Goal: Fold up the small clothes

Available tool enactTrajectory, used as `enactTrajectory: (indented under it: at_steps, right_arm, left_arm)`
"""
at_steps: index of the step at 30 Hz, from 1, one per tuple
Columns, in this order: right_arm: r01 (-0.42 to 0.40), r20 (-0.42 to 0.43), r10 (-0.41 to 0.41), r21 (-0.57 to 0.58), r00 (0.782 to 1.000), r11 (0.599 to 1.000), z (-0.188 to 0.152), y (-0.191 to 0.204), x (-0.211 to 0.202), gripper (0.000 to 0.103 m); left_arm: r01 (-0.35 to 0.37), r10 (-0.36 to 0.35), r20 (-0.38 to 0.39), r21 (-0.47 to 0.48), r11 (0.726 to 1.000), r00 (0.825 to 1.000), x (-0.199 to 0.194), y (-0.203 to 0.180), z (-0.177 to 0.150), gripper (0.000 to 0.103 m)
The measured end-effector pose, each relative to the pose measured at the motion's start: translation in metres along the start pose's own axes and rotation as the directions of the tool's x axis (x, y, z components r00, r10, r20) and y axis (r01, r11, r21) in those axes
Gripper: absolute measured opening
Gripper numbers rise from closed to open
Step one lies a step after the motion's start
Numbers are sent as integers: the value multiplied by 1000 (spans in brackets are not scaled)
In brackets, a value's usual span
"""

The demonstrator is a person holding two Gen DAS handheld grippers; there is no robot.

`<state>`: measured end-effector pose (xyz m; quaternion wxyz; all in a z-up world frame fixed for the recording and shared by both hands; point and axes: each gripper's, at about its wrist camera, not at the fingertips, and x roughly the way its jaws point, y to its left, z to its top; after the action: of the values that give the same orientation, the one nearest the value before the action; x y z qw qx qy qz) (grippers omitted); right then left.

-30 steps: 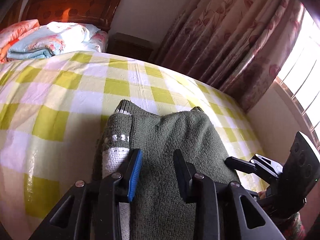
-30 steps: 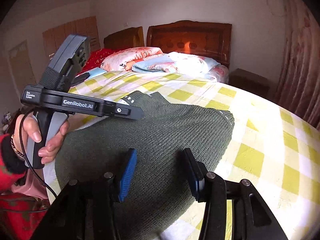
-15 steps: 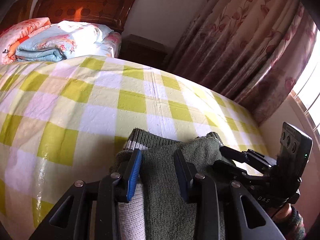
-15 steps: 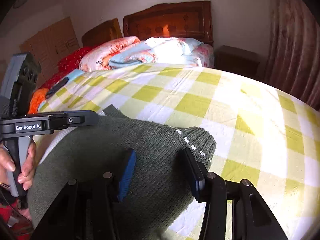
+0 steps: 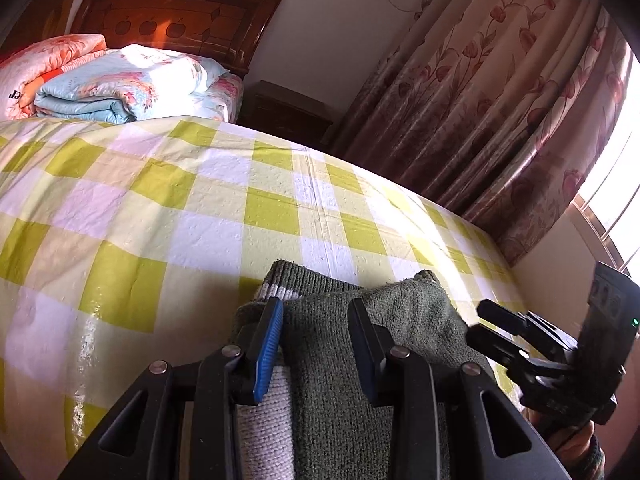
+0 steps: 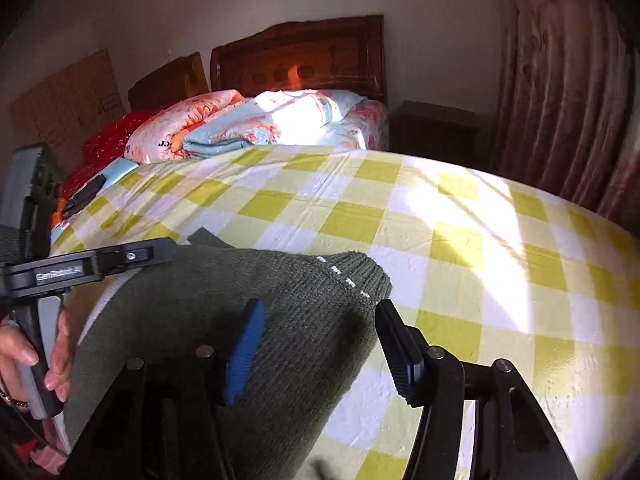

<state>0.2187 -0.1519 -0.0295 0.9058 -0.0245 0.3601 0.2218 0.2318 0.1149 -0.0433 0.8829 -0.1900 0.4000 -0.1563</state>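
Observation:
A dark green knit sweater (image 5: 404,312) with a white stripe (image 5: 264,412) lies folded at the near edge of a bed with a yellow checked sheet (image 5: 160,208). My left gripper (image 5: 316,306) is shut on a raised ridge of the sweater, which fills the gap between its pads. In the right wrist view the sweater (image 6: 240,280) bulges under my right gripper (image 6: 320,306), whose jaws stand wide. Its right finger (image 6: 400,356) is just off the sweater's cuffed edge, with sheet showing between. The left gripper (image 6: 164,246) shows from the side, held by a hand (image 6: 56,356).
Folded floral quilts (image 5: 112,88) are stacked by the wooden headboard (image 6: 304,60) at the far end. A dark nightstand (image 5: 284,112) and a long flowered curtain (image 5: 500,100) stand to the right. Sunlit sheet (image 6: 460,240) stretches beyond the sweater.
The sweater has drawn in toward the bed's near edge and looks shorter in the left wrist view. The right wrist view has rolled and swung, and the right gripper's jaws stand slightly wider.

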Motion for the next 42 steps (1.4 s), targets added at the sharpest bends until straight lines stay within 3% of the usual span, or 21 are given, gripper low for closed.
enactTrajectory:
  at_steps: [2,6,8,11,13,15,18,21,24,26,29,42]
  right_arm:
    - [-52,49,55,-49,997,997,-9,19,-27,103]
    - [-99,16,103,-171,995,980,-45,53,-46,103]
    - [-28,11,32,-239,999,970,-66,60,-44,103]
    - [-19,40,26,-177,999,984,-72,57,-59,103]
    - [4,85,14,-209,996,978,-75,64,-75,103]
    - [22,124,8,-244,992,970,-79,73,-90,103]
    - [43,152,-1,-271,988,962,-84,85,-102,103]
    - [49,161,-5,-271,987,961,-88,90,-103,103]
    - [42,106,-14,-272,994,961,-95,93,-89,103]
    - [40,44,-29,-281,999,959,-105,90,-74,103]
    - [-20,32,26,-178,999,984,-111,72,-71,103]
    - [-28,4,29,-155,1000,988,-115,68,-72,103]
  left_arm:
    - [17,-17,4,-15,1000,1000,-1,3,0,34]
    - [31,-31,5,-27,999,1000,-1,5,-1,34]
    - [38,-38,4,-28,999,999,-2,4,-1,34]
    - [-16,17,16,-27,1000,1000,-18,-5,-4,34]
    - [-11,12,69,-28,1000,998,-44,-19,-12,34]
    - [0,-5,97,56,998,995,-68,-40,-24,34]
    - [-83,62,115,180,980,991,-90,-63,-54,35]
    - [-112,97,79,208,972,992,-90,-61,-84,35]
    - [-142,133,55,250,958,990,-79,-51,-112,35]
    - [-174,142,123,313,934,982,-83,-55,-126,35]
    - [-243,202,148,373,895,968,-79,-67,-132,36]
    - [-237,197,145,354,905,970,-80,-63,-132,36]
